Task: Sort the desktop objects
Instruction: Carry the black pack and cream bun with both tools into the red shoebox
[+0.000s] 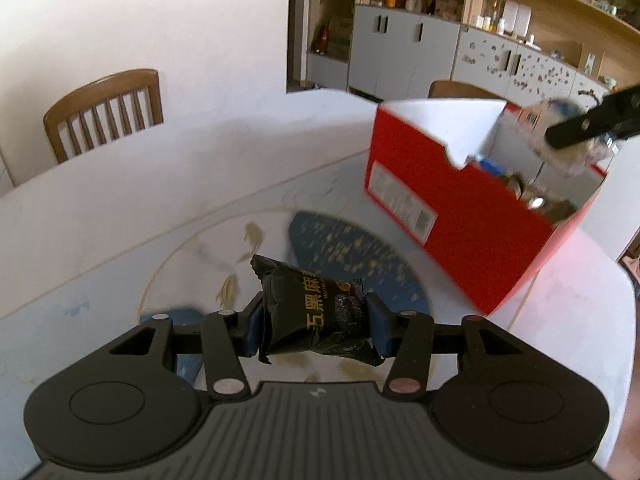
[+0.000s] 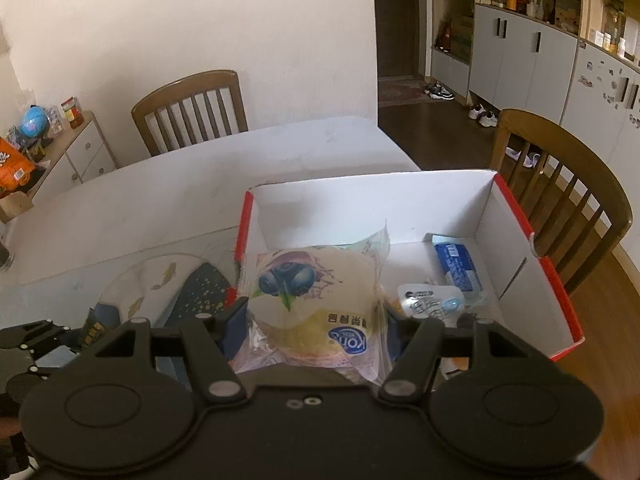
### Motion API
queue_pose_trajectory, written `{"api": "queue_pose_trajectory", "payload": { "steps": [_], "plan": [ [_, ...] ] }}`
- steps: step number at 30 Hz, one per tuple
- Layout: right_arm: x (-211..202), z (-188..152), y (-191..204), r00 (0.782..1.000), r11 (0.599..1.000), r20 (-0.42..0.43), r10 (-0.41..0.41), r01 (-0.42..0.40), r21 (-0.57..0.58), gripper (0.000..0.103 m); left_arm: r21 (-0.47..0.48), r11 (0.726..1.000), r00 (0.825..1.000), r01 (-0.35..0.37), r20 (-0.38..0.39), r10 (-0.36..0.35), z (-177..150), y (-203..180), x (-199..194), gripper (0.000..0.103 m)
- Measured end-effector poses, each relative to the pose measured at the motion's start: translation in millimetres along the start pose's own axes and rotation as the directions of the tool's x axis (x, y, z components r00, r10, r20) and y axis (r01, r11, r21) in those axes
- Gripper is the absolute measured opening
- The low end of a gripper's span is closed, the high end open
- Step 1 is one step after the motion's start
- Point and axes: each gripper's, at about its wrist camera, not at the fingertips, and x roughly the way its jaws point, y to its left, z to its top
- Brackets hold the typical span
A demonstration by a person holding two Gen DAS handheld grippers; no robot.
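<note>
My left gripper is shut on a black snack packet with gold lettering, held above the white table. My right gripper is shut on a clear blueberry bread packet and holds it over the near left part of the open red box. The red box also shows in the left wrist view to the right, with the right gripper and its packet above it. Inside the box lie a blue packet and a small sealed cup.
A round white and blue patterned mat lies on the table under my left gripper. Wooden chairs stand at the far side and right side of the table. A small cabinet with clutter stands far left.
</note>
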Motion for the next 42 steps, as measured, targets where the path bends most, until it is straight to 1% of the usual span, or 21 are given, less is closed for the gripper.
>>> {"api": "queue_pose_trajectory", "payload": {
  "steps": [12,19,28,32,38,42],
  "plan": [
    [-7,-2,-44,1.0,0.999,0.004,0.028,-0.028,0.018,0.065,0.017,0.997,0.996,0.076,0.046,-0.077,54,-51,-8,0.05],
    [-11,3,-74,0.999,0.999,0.014,0.034,-0.034,0.019,0.065,0.057,0.995,0.994,0.086,0.063,-0.089,81,-87,2,0.05],
    [-8,7,-107,0.999,0.999,0.003,0.047,-0.047,0.008,0.065,0.092,0.991,0.993,0.097,0.062,-0.103,110,-123,24,0.05],
    [-1,13,-115,0.999,0.999,-0.012,0.047,-0.047,-0.025,0.065,0.11,0.987,0.992,0.115,0.032,-0.119,126,-135,42,0.05],
    [15,21,-119,0.998,0.996,-0.036,0.053,-0.056,-0.076,0.065,0.122,0.983,0.989,0.14,-0.062,-0.133,148,-146,78,0.05],
    [32,26,-117,0.997,0.993,-0.051,0.051,-0.056,-0.107,0.065,0.131,0.983,0.987,0.127,-0.113,-0.112,155,-153,101,0.05]
  ]
}}
